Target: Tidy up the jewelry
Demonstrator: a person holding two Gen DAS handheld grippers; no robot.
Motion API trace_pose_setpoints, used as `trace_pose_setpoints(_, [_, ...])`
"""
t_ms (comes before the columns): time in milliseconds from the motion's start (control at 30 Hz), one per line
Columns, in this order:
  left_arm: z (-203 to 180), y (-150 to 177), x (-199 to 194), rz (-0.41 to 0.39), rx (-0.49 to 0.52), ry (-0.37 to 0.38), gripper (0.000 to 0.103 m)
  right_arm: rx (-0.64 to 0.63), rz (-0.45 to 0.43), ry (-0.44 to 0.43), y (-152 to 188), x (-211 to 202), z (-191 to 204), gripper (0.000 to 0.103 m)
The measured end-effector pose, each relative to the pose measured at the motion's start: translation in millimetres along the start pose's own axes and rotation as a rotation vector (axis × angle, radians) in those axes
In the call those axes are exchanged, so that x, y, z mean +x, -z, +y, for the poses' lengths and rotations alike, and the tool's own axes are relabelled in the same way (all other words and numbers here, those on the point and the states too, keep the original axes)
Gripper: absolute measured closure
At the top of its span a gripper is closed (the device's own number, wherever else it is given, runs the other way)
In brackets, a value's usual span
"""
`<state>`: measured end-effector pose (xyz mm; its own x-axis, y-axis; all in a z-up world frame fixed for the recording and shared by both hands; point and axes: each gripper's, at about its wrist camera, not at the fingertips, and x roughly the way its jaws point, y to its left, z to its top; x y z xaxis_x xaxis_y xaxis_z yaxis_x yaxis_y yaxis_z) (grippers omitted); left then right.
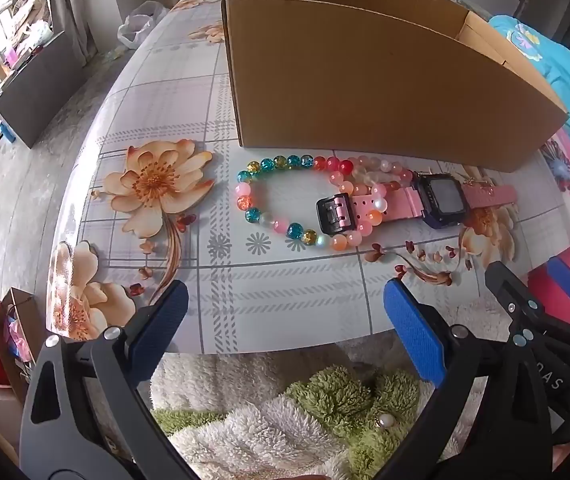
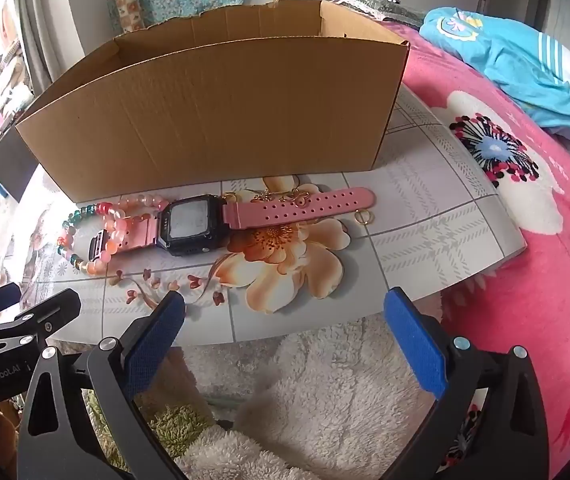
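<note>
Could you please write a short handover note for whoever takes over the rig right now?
Left gripper and right gripper: both open, empty, hovering off the table's near edge.
Bead bracelets and pink watch lie tangled on the table before the cardboard box; small gold pieces sit by the strap's end.
Done: nothing visibly.
Left: seemingly moving every piece into the box.

Beaded bracelet [image 1: 285, 200] overlapping pink watch [image 1: 441, 200]

Floral tablecloth [image 1: 213, 280], pink flowered blanket [image 2: 525, 280], turquoise garment [image 2: 525, 76], fluffy white-green fabric [image 1: 285, 412]
</note>
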<state>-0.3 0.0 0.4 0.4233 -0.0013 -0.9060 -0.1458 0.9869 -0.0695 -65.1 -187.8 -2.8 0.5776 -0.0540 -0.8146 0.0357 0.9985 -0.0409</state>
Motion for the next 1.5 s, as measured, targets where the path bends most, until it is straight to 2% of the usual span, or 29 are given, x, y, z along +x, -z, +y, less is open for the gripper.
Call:
trace_pose_setpoints(367, [2,4,3,0.011,0.000,0.002,0.008,0.012,0.014,-0.023,3,-7,-14,0.006])
trace_pose_setpoints(433, [3,5,4,0.012,0.001,0.003,0.008,-0.002,0.025,-0.018,-1,5,-1,0.006])
trace_pose_setpoints(1500, [13,6,11,0.019,-0.009,-0.005,0.008,0.005,0.037,-0.025,-2,7,1,0.006])
